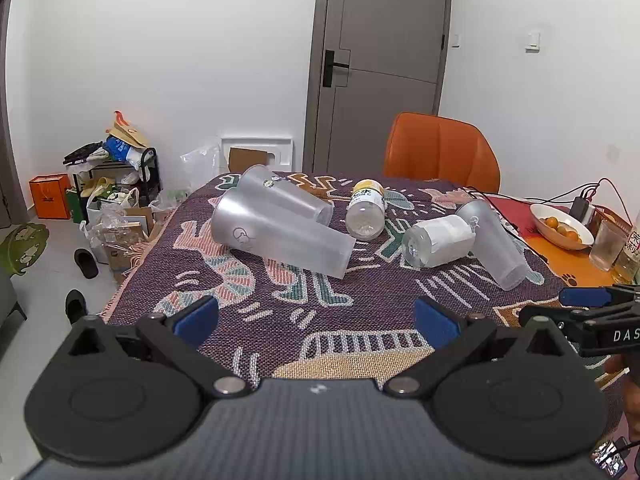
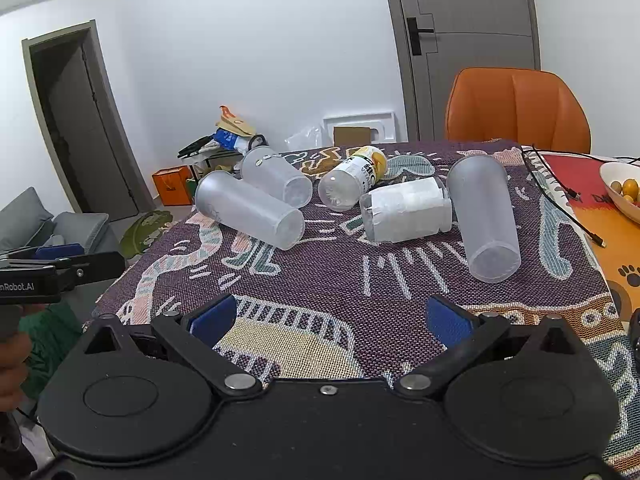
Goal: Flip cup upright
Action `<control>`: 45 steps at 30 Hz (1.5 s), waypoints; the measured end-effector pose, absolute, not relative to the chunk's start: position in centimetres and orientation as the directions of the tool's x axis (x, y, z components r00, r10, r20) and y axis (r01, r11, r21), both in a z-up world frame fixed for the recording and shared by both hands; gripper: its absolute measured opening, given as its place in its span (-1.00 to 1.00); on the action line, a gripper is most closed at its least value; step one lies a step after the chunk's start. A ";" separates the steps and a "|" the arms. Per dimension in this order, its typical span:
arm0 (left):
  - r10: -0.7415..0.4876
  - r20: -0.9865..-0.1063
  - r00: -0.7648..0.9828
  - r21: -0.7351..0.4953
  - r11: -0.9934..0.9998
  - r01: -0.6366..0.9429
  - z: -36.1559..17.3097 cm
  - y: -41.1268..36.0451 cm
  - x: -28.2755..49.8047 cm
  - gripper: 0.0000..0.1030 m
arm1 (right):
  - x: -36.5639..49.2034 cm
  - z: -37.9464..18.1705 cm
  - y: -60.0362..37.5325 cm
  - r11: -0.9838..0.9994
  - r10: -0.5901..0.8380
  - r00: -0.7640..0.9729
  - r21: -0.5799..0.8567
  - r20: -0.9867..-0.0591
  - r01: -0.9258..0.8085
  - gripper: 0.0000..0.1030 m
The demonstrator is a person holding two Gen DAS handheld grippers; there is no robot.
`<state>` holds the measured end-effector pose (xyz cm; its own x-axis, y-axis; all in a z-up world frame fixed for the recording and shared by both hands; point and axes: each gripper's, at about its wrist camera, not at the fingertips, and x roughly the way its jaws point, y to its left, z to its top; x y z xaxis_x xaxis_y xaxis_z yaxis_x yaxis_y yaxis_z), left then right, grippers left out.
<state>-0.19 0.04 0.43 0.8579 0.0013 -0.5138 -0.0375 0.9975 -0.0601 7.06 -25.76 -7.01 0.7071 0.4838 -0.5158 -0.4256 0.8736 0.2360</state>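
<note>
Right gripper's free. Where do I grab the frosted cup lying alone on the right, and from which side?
Grip the frosted cup across its mid-body, coming down from above with the open right gripper. It lies on its side, base toward the camera, mouth away, so both flanks are exposed. The labelled bottle sits close on its left, so grip nearer the base, probably.

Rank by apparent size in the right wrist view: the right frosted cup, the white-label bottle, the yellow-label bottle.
1. Right frosted cup, largest, though it also lies nearest the camera.
2. White-label bottle.
3. Yellow-label bottle, smallest; it lies farther back, so its true size is unsure.
</note>
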 end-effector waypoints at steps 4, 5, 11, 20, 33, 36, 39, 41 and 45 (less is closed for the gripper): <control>0.001 -0.513 0.858 -0.061 0.997 -0.037 0.4 0.1 -0.2 0.99 | 7.1 -7.0 -25.7 0.874 0.484 0.707 0.236 -0.516 -0.425 1.00; 0.000 -0.513 0.858 -0.061 0.997 -0.037 0.4 0.1 -0.2 0.99 | 7.1 -7.0 -25.8 0.873 0.484 0.707 0.236 -0.516 -0.426 1.00; 0.000 -0.513 0.858 -0.061 0.997 -0.037 0.4 0.1 -0.2 0.99 | 7.1 -6.9 -25.8 0.875 0.481 0.708 0.235 -0.517 -0.423 1.00; -0.001 -0.513 0.858 -0.062 0.997 -0.036 0.3 0.1 -0.2 0.99 | 7.1 -6.9 -25.8 0.875 0.481 0.708 0.235 -0.517 -0.423 1.00; 0.000 -0.513 0.858 -0.064 0.997 -0.038 0.5 0.2 -0.4 0.99 | 7.1 -6.9 -25.9 0.875 0.481 0.709 0.236 -0.516 -0.422 1.00; 0.000 -0.513 0.858 -0.063 0.997 -0.038 0.5 0.2 -0.4 0.99 | 7.2 -6.9 -25.9 0.875 0.481 0.709 0.236 -0.516 -0.423 1.00; 0.000 -0.513 0.858 -0.064 0.997 -0.038 0.5 0.2 -0.4 0.99 | 7.1 -6.9 -25.9 0.875 0.481 0.709 0.236 -0.516 -0.422 1.00; 0.000 -0.513 0.858 -0.063 0.997 -0.038 0.5 0.3 -0.4 0.99 | 7.1 -6.9 -25.9 0.875 0.481 0.709 0.236 -0.516 -0.423 1.00; 0.000 -0.513 0.858 -0.064 0.997 -0.038 0.5 0.3 -0.4 0.99 | 7.1 -6.9 -25.8 0.875 0.482 0.709 0.236 -0.516 -0.423 1.00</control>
